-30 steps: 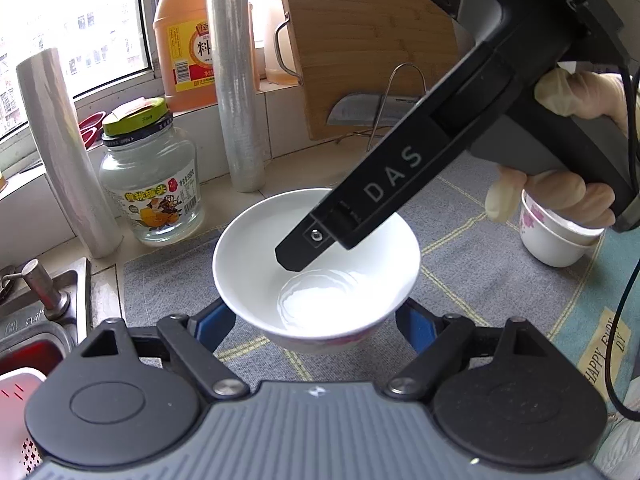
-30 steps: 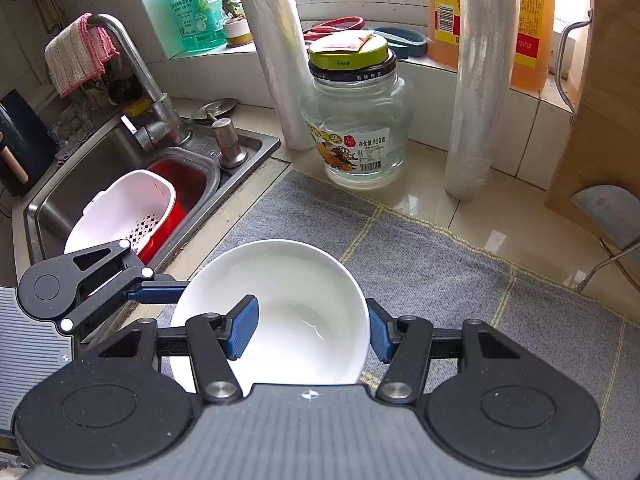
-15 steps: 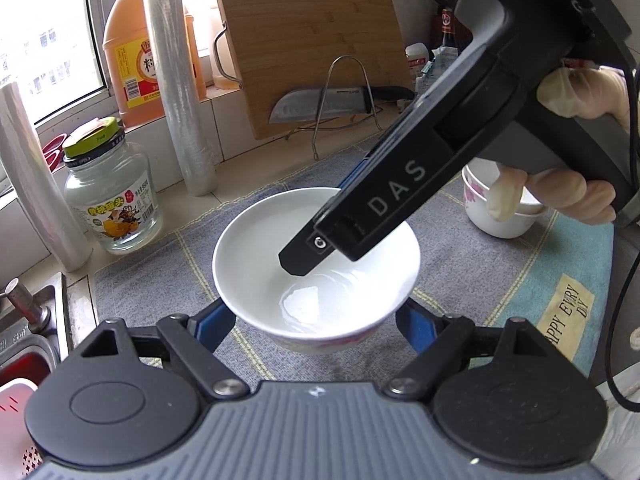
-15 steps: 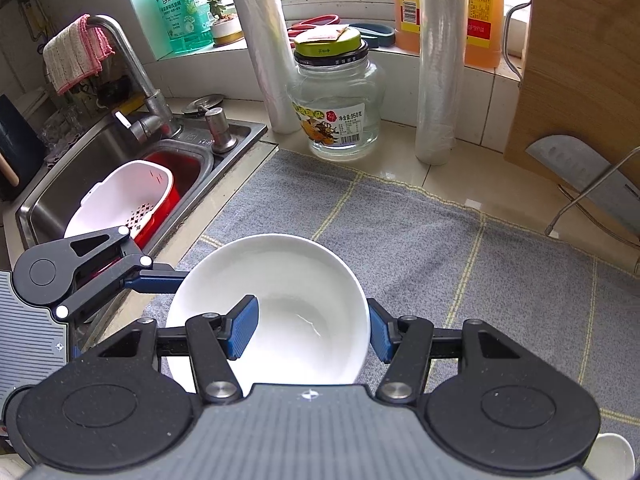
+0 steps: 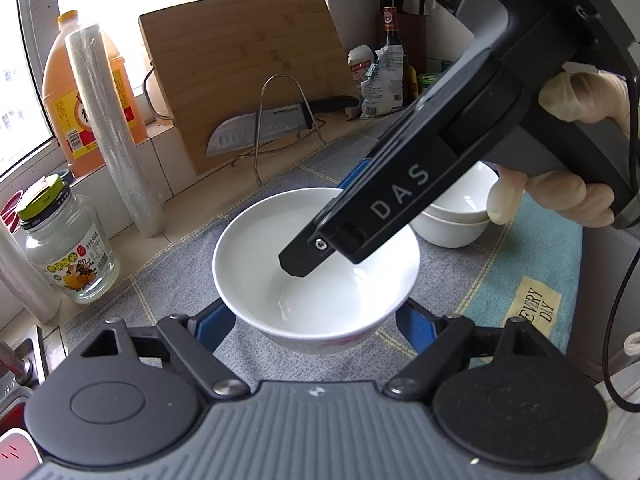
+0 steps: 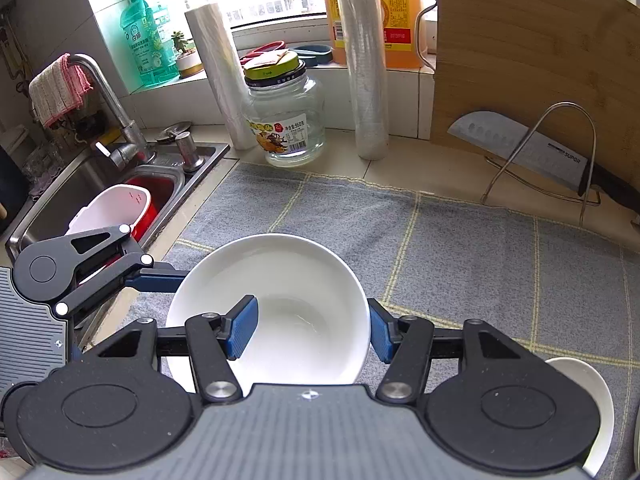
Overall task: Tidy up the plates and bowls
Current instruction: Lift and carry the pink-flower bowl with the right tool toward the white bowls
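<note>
You had the white bowl [image 5: 316,276] gripped by both sets of tongs at once. Your left tongs [image 5: 316,326] clasped it from outside, one blue pad against each side of its lower wall. Your right tongs [image 6: 308,330] pinched its rim: the left pad sat inside the bowl against the wall, the right pad pressed on the outside. In the left wrist view the black finger of your right tongs reached down into the bowl, and your gloved right hand [image 5: 568,160] held the handle above.

The bowl was over the grey checked mat [image 6: 440,240] that covered the tabletop [image 6: 420,168]; whether it touched the mat I could not tell. Two more white bowls [image 5: 460,216], one nested in the other, sat on the mat just beyond it, on the right in the left wrist view, partly hidden by your right tongs.

At the back of the tabletop stood a glass jar [image 6: 290,120] with a green lid, two rolls of cling film [image 6: 366,72] and a bamboo chopping board [image 5: 244,72] leaning on the wall, with a knife [image 5: 260,128] resting in a wire rack [image 5: 280,120] in front of it. An orange bottle [image 5: 84,92] stood on the window sill. The sink [image 6: 64,196] lay to the left, with a white strainer [image 6: 108,212] in it
</note>
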Motion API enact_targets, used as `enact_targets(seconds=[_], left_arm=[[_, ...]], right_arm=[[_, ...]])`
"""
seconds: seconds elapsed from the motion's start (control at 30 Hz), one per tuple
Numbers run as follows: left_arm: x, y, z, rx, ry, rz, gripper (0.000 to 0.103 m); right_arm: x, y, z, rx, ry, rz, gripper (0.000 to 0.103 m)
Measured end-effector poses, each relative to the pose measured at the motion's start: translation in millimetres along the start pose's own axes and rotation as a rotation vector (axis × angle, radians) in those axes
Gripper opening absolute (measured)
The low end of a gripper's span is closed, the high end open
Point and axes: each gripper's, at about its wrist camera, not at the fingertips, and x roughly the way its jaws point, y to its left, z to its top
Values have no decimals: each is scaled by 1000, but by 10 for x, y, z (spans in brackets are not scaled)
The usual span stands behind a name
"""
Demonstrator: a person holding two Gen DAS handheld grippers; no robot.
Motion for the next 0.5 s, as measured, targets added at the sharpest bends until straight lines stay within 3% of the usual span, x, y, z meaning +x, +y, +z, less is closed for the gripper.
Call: enact_targets(seconds=[0.5], left_arm=[[255,-489,443,48,-33,-48,87]], right_arm=[[-518,-557,-200,37,-57,-67,64]])
